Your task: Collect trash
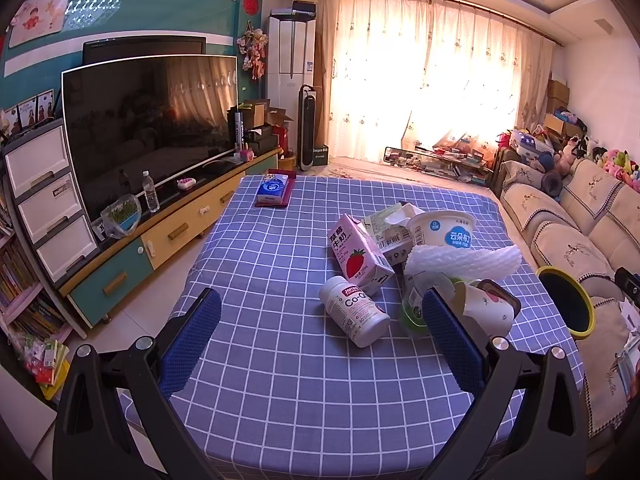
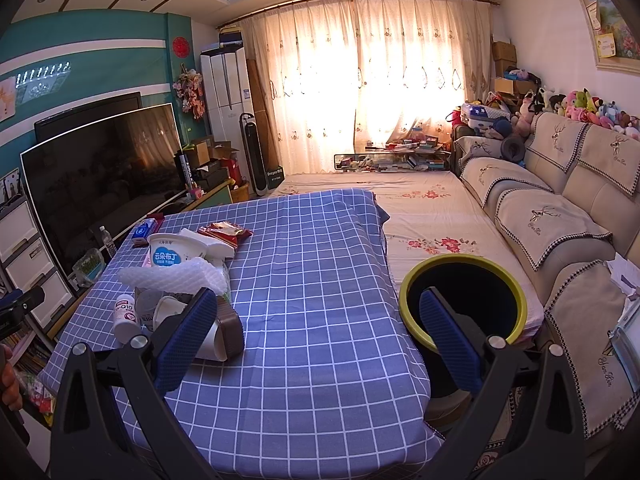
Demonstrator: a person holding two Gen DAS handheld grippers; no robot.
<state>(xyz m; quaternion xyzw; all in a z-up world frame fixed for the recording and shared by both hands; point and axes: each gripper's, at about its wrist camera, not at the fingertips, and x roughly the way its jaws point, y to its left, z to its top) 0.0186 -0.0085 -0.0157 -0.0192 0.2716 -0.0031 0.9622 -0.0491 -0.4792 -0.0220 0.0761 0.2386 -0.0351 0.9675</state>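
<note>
Crumpled paper cups [image 1: 486, 312], white foam net [image 1: 460, 260], carton [image 1: 358, 256], glossy bottle [image 1: 354, 312] heaped on checked cloth [image 1: 280, 380]; left tongs [image 1: 320, 344] and right tongs [image 2: 318, 340] gape wide, empty.

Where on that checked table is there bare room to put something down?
The near half of the tablecloth is bare, from the front edge up to the trash. In the right wrist view, the side toward the bin is also free, right of the red wrapper. It is crowded around the pudding tub, milk carton, white bottle and foam net.
</note>
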